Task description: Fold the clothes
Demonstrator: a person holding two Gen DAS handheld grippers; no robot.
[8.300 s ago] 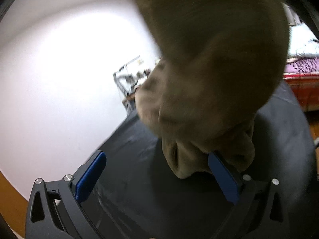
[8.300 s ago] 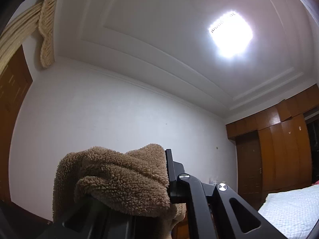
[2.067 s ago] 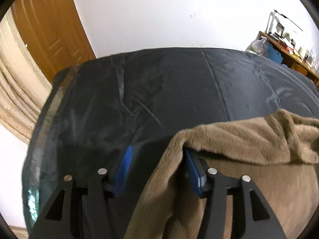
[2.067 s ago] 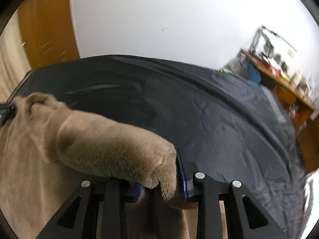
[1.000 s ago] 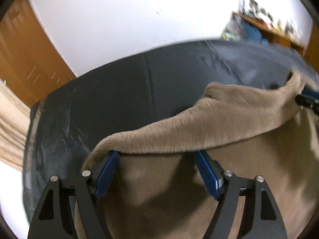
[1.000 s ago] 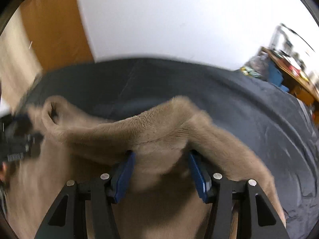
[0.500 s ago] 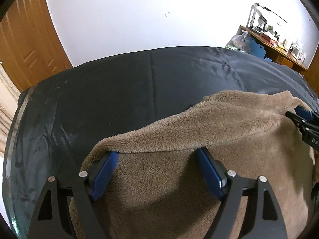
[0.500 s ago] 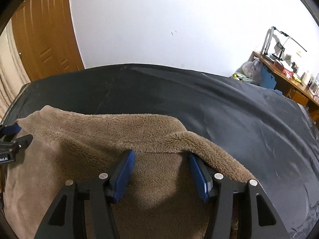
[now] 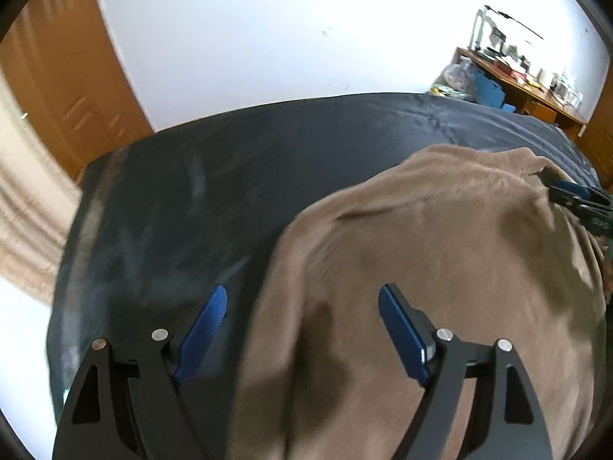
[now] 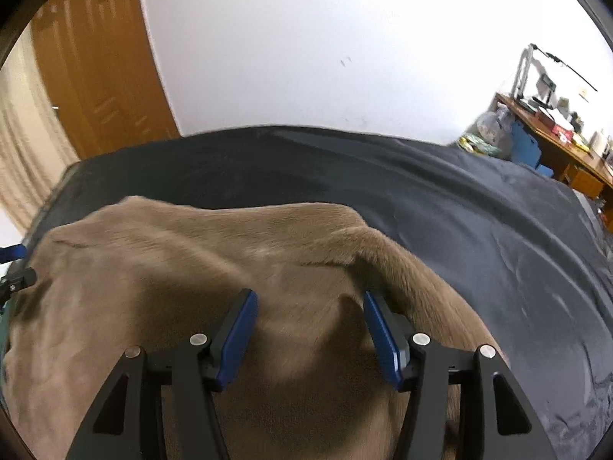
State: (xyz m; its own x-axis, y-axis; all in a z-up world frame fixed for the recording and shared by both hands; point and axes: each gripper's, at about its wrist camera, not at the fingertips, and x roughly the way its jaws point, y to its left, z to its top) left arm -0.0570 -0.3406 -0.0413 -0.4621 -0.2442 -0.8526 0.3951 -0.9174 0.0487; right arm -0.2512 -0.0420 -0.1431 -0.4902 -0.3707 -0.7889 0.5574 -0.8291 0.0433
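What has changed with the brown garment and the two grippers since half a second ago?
Both let go: the left hand-held gripper and right hand-held gripper now stand open, pulled back over the brown fleece garment. The garment stays spread on the black sheet.

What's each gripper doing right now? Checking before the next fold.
Left gripper: open, holding nothing.
Right gripper: open, above the brown fleece garment.

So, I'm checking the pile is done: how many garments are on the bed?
1: a brown fleece garment lies spread on the black sheet, under both open grippers, left and right. More could be hidden beneath it.
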